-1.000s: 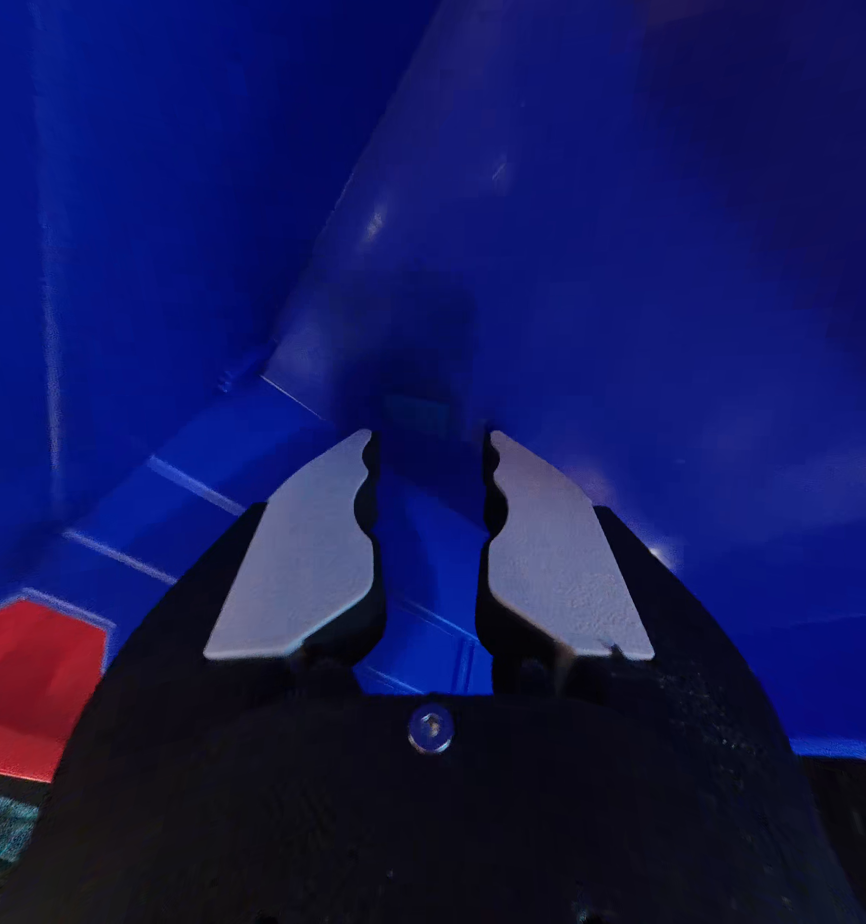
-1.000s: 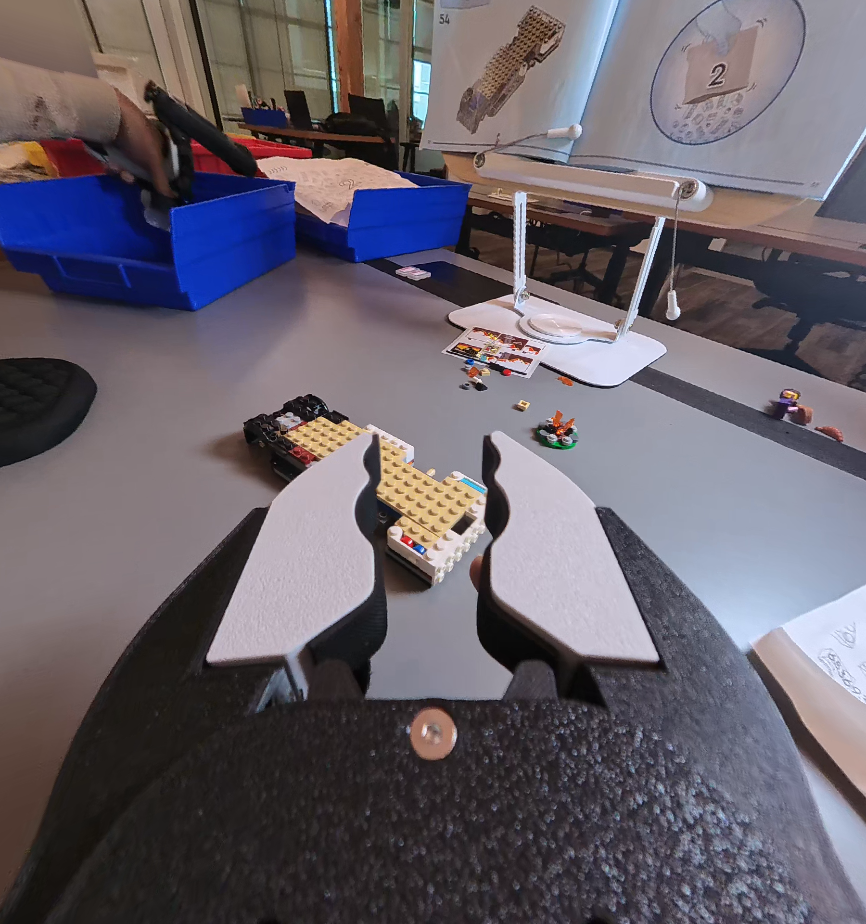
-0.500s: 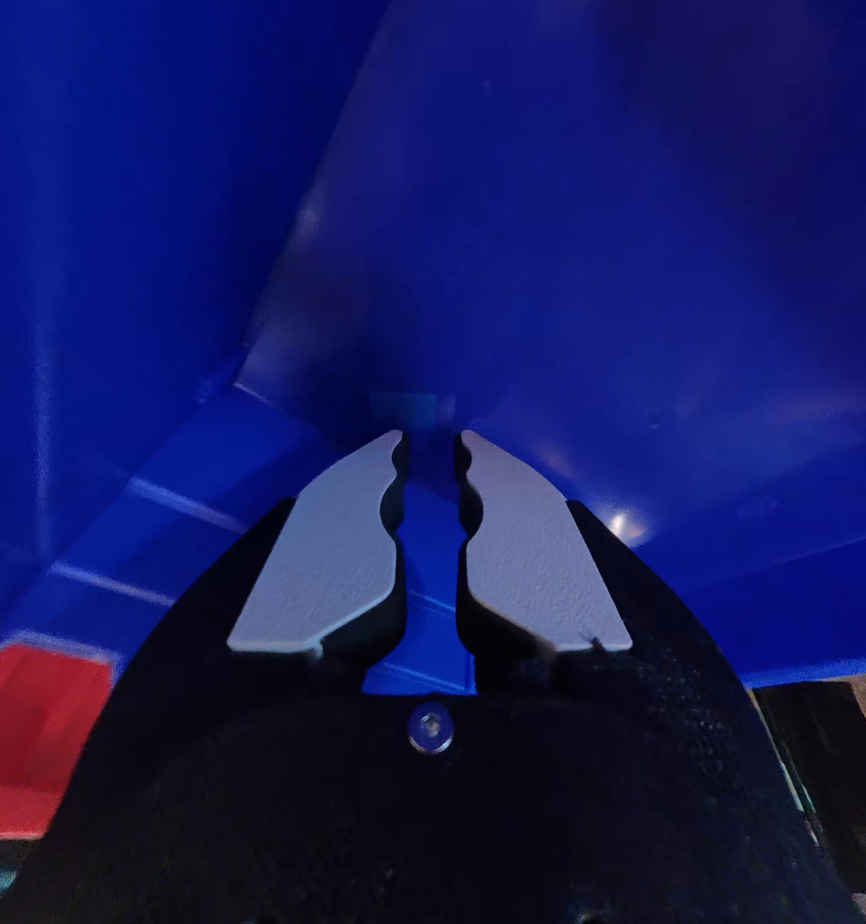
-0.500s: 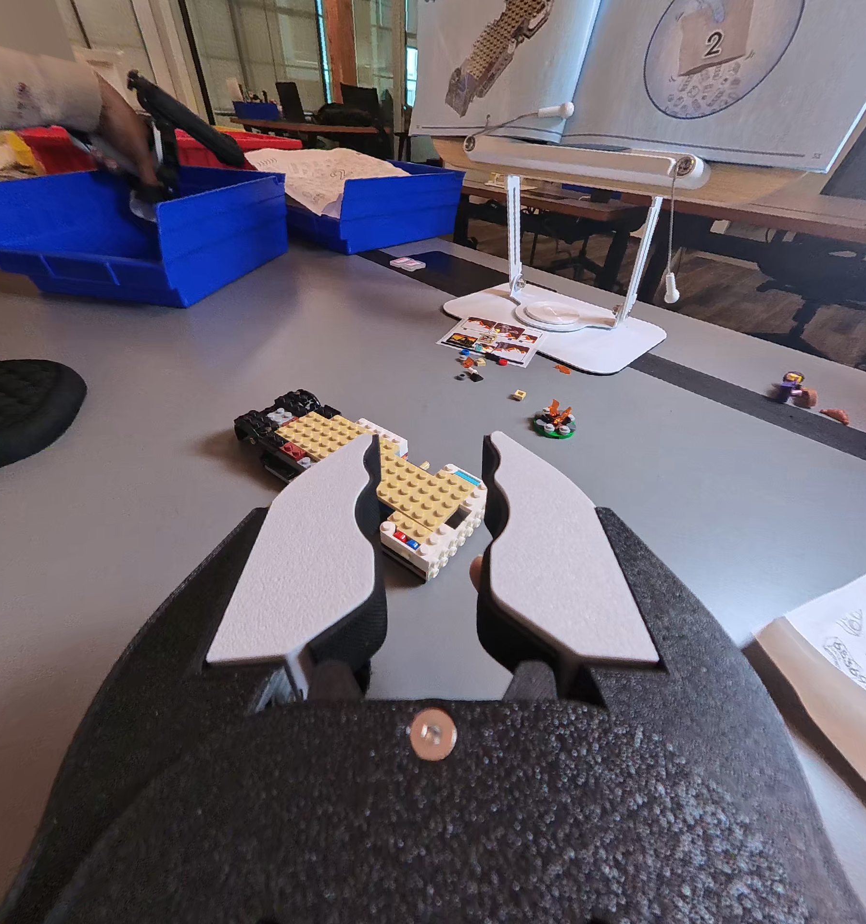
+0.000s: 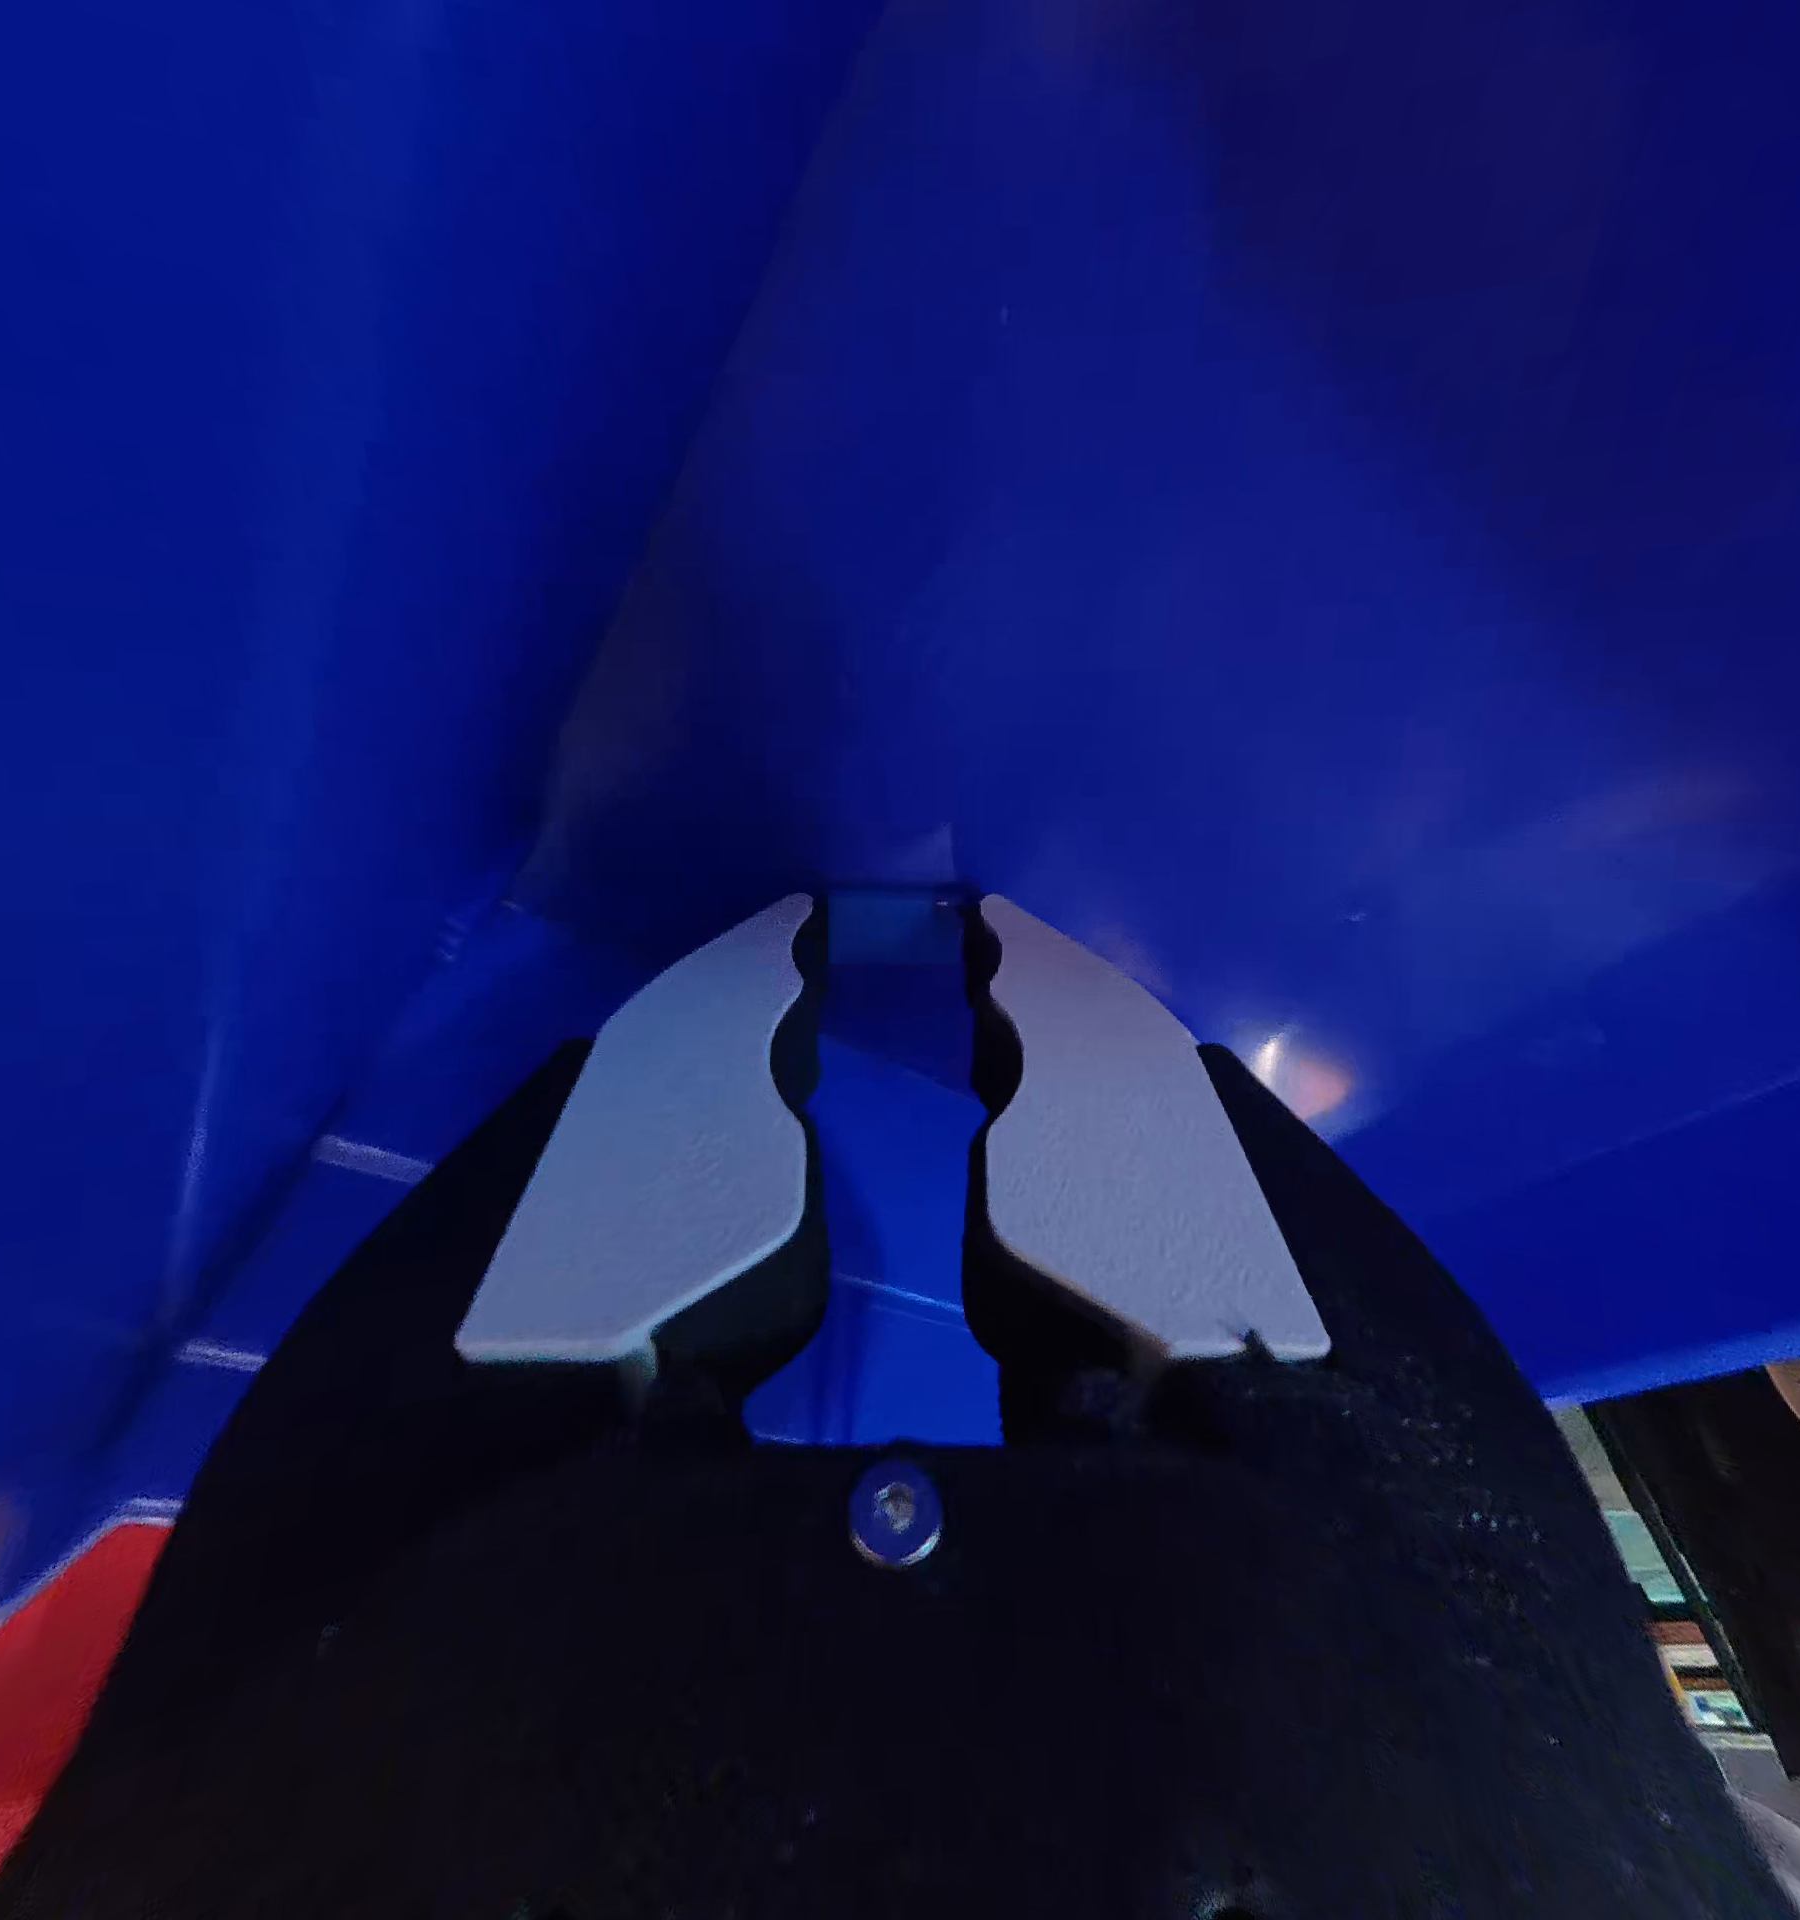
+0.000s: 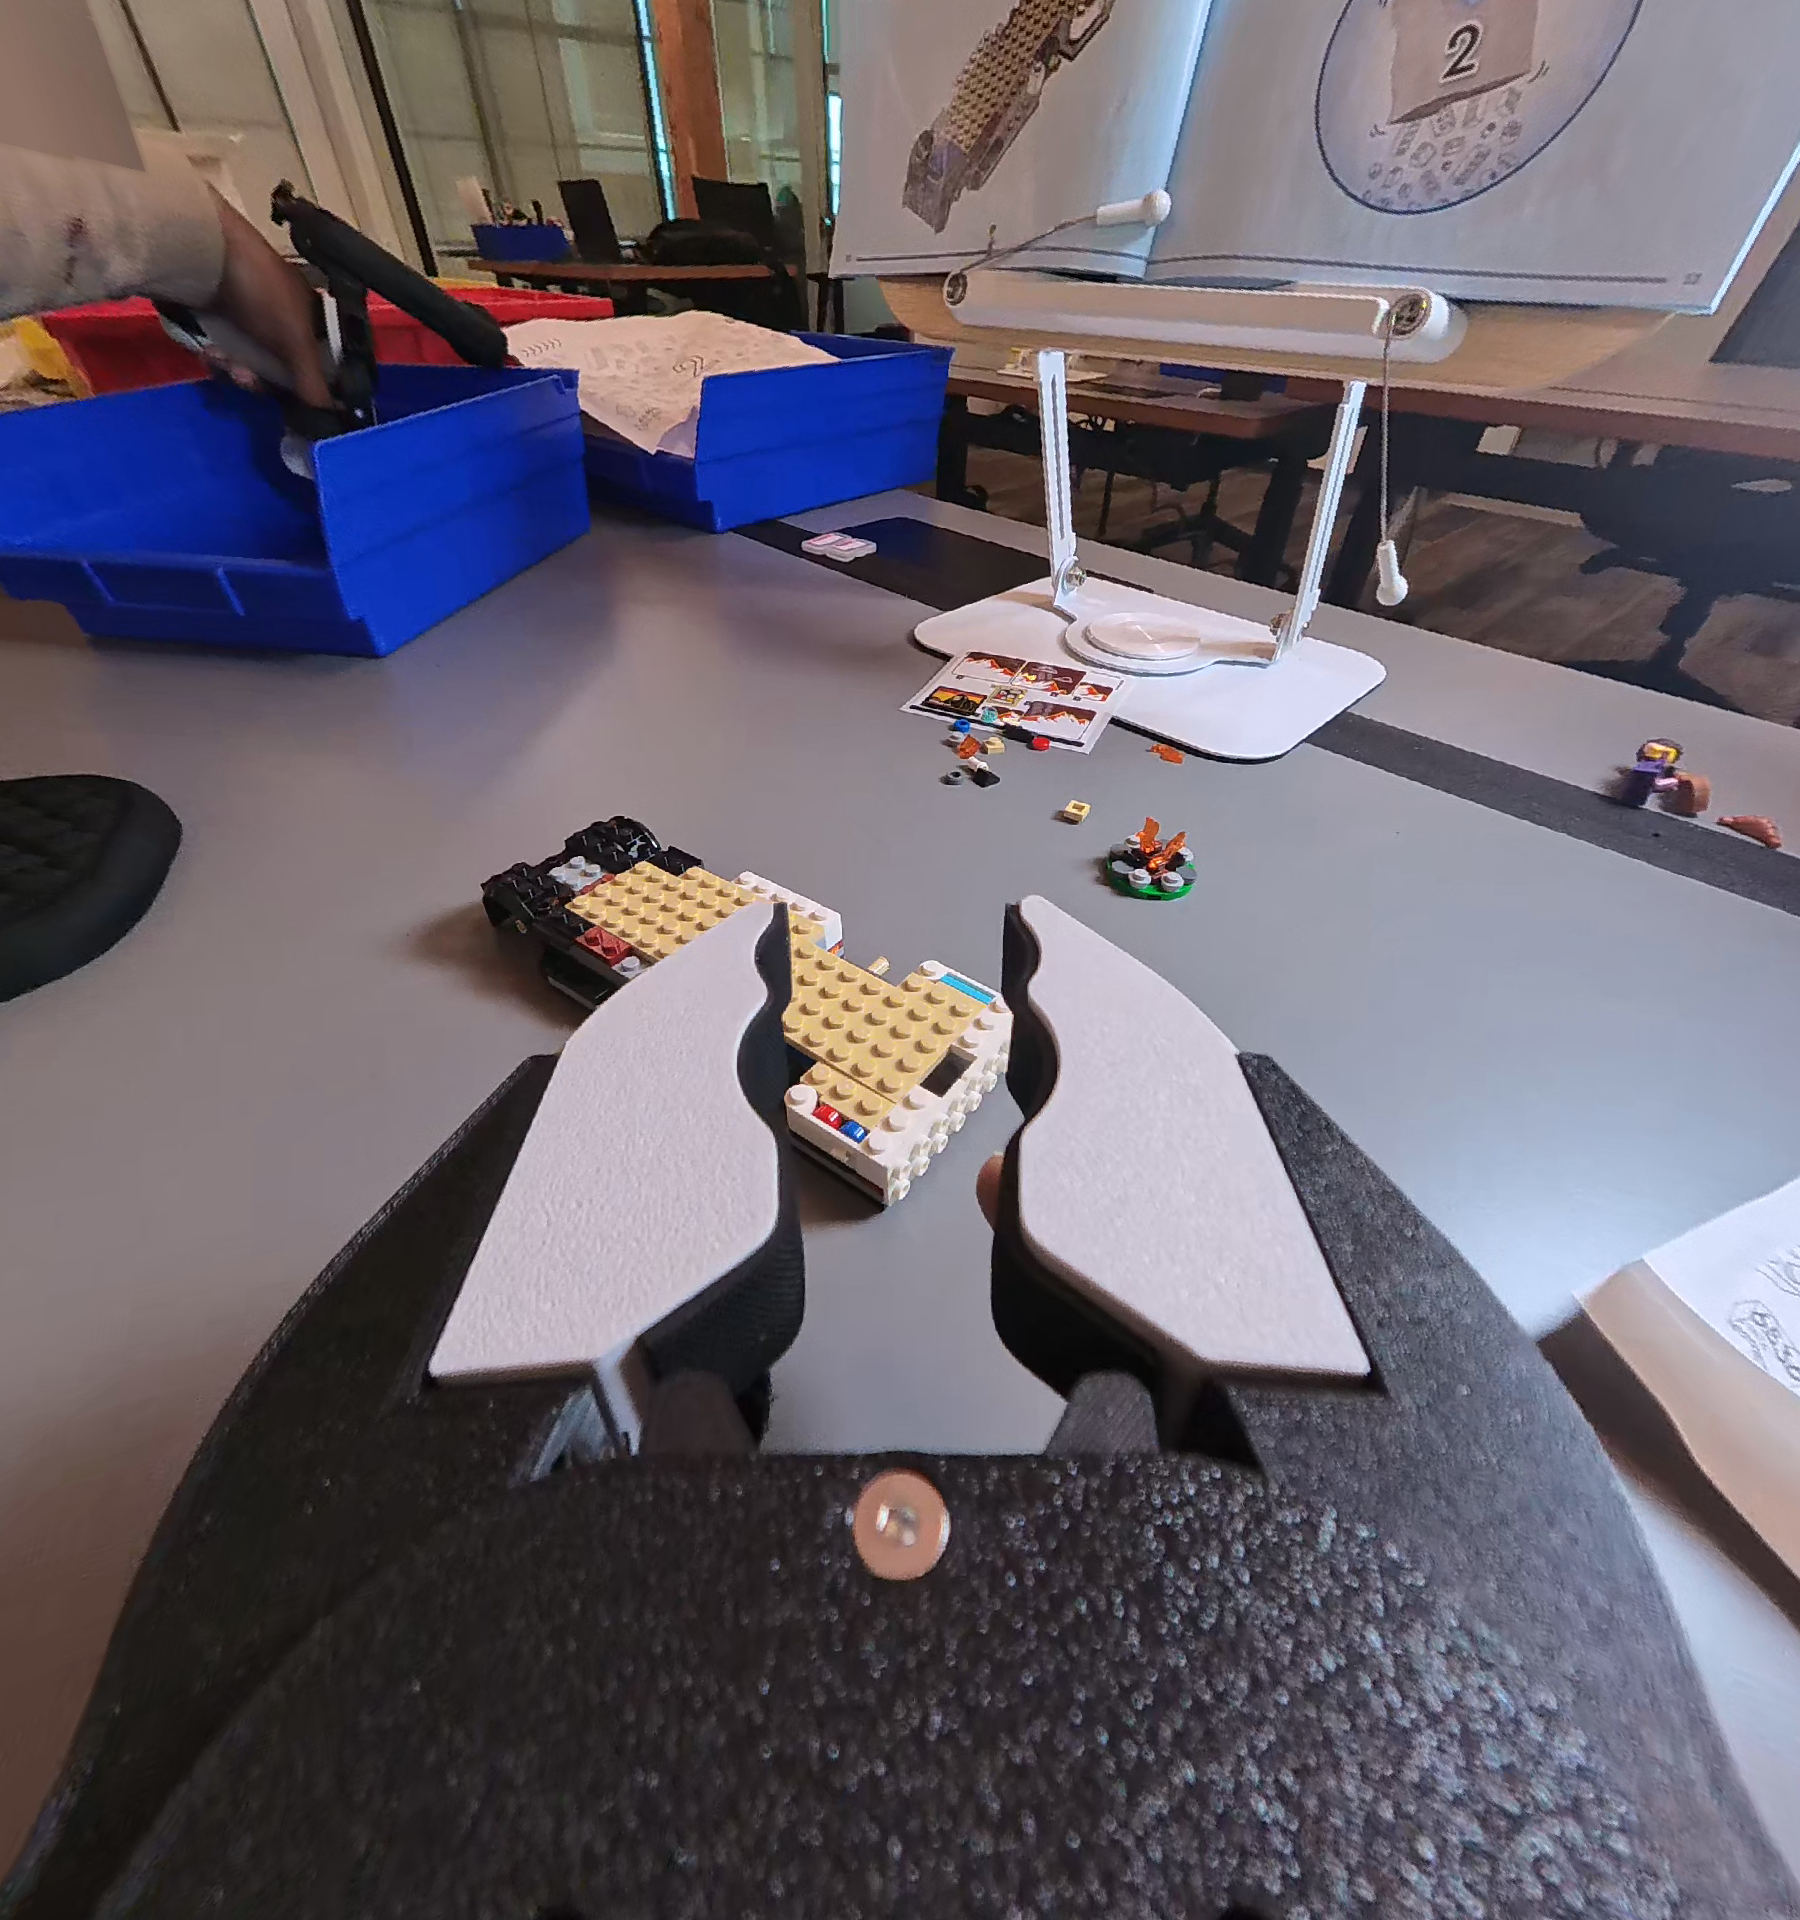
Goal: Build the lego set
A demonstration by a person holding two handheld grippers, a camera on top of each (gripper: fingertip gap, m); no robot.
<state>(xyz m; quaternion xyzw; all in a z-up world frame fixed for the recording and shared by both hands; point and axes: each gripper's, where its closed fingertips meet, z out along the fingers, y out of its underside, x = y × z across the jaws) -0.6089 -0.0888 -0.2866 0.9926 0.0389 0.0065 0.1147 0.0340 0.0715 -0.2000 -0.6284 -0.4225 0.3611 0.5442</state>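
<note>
In the left wrist view my left gripper (image 5: pixel 896 914) is deep inside a blue bin (image 5: pixel 1291 520). A small bluish translucent piece (image 5: pixel 891 930) sits between its fingertips, and its sides meet both pads. In the right wrist view the left gripper's black body (image 6: pixel 356 301) is held by a hand and dips into that blue bin (image 6: pixel 439 499). My right gripper (image 6: pixel 891 914) is open and empty. It hovers just above a tan, white and black brick model (image 6: pixel 875 1018) that lies on the grey table (image 6: pixel 356 727). The pads do not touch the model.
A second blue bin (image 6: pixel 823 426) holds paper. A white book stand (image 6: pixel 1166 644) carries an open instruction book. A sticker sheet (image 6: pixel 1021 696), loose small pieces (image 6: pixel 979 753), a campfire build (image 6: pixel 1148 862), a minifigure (image 6: pixel 1660 774), a black pad (image 6: pixel 34 883) and a booklet (image 6: pixel 1769 1351) lie around. My right fingertips sit around 65 cm from my left ones.
The left jaws narrowed, then widened a little. The bluish piece was ahead of the fingertips and now sits between them. The right gripper stayed open and drifted slightly toward the model.
</note>
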